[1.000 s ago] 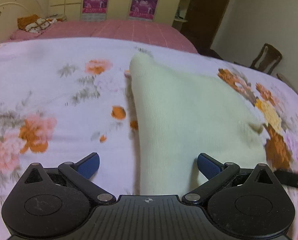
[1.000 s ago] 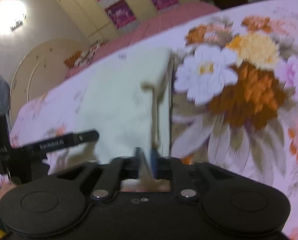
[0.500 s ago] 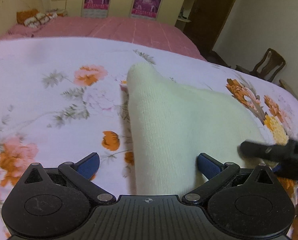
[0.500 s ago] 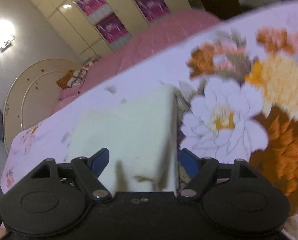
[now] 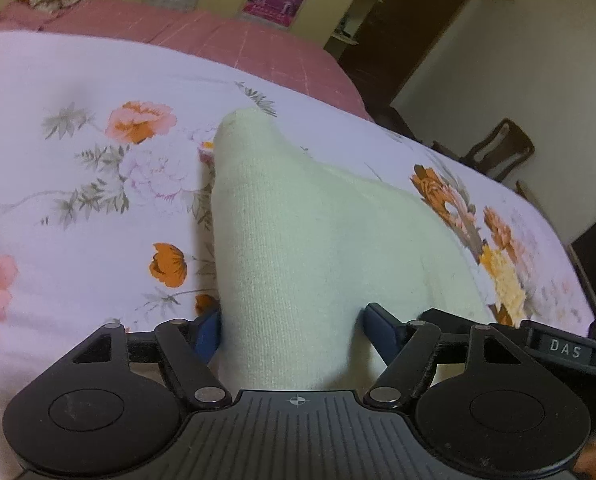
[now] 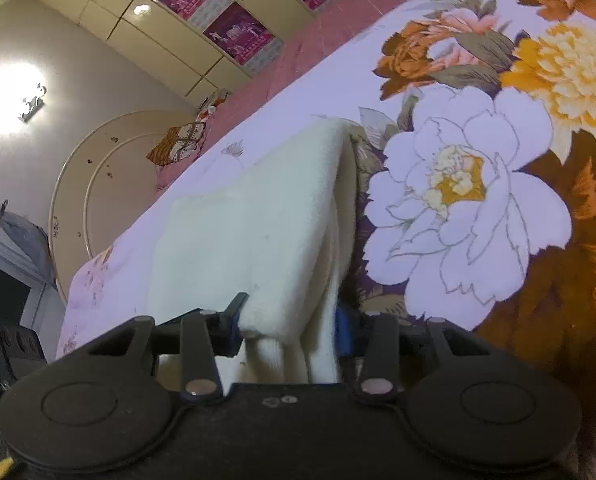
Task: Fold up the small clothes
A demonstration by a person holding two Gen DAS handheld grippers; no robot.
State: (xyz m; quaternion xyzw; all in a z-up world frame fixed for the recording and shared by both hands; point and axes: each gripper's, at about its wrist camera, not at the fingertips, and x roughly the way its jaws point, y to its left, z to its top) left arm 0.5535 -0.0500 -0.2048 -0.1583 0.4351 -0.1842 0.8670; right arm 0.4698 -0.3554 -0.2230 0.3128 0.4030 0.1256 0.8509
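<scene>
A bed with a floral sheet (image 5: 78,208) fills both views, and a pink bedspread (image 5: 202,36) lies behind it. On the sheet lies a cream knitted garment (image 5: 317,232), partly folded, with its near edge reaching up to both claws. The left claw (image 5: 292,330) is closing, and its blue pads touch both sides of the cloth. The right claw (image 6: 290,322) is also closing and pinches a bunched edge of the garment (image 6: 250,232).

Left hand-held gripper (image 5: 290,330) closing jaws around cream knit garment (image 5: 298,240) lying on floral bedsheet (image 5: 78,200); right hand-held gripper's finger (image 5: 561,348) showing at right edge.
</scene>
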